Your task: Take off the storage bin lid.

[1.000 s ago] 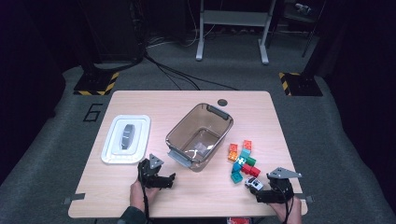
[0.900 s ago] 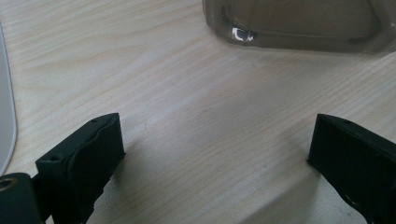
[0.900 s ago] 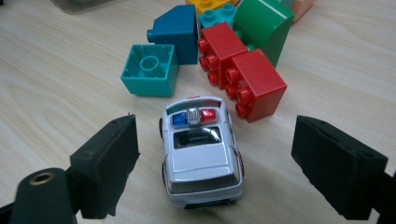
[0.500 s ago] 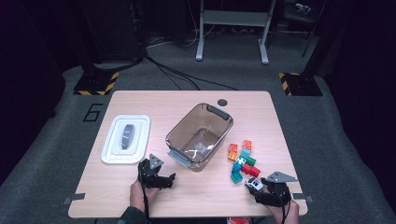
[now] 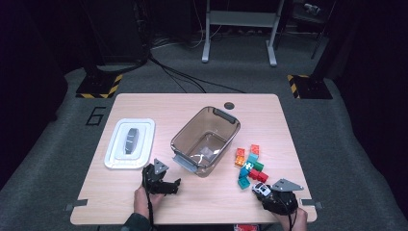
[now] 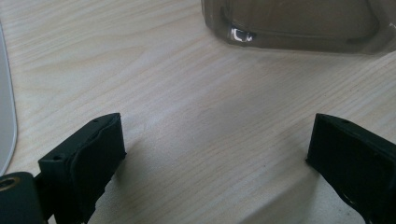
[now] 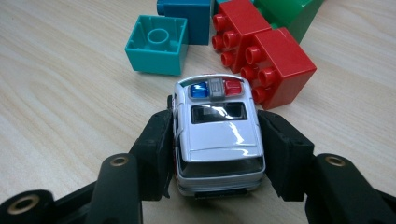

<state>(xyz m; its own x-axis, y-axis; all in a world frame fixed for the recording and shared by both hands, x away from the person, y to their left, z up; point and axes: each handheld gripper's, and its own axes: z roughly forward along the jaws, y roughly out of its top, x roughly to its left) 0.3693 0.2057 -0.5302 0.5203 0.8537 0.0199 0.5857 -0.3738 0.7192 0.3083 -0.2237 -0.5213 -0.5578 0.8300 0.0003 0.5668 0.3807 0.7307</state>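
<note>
A white toy police car (image 7: 217, 135) with a red and blue light bar stands on the wooden table (image 5: 202, 202), near the front right edge. My right gripper (image 7: 215, 140) has just been closing its jaws, and both pads now press on the car's sides. From above, the car (image 5: 262, 188) pokes out of the right gripper (image 5: 266, 191). Just past it lie a teal brick (image 7: 156, 44), a red brick (image 7: 266, 56) and a green brick (image 7: 289, 11). My left gripper (image 5: 171, 185) rests open on the table with bare wood between its jaws (image 6: 215, 154).
A clear brownish bin (image 5: 226, 118) stands mid-table, its near wall (image 6: 299, 28) just ahead of the left gripper. A white lid (image 5: 144, 130) with a grey handle lies at the left. Several coloured bricks (image 5: 250, 163) are heaped between the bin and the car.
The right gripper's jaws have closed in from wide apart onto the toy police car. The left gripper has stayed where it was.
</note>
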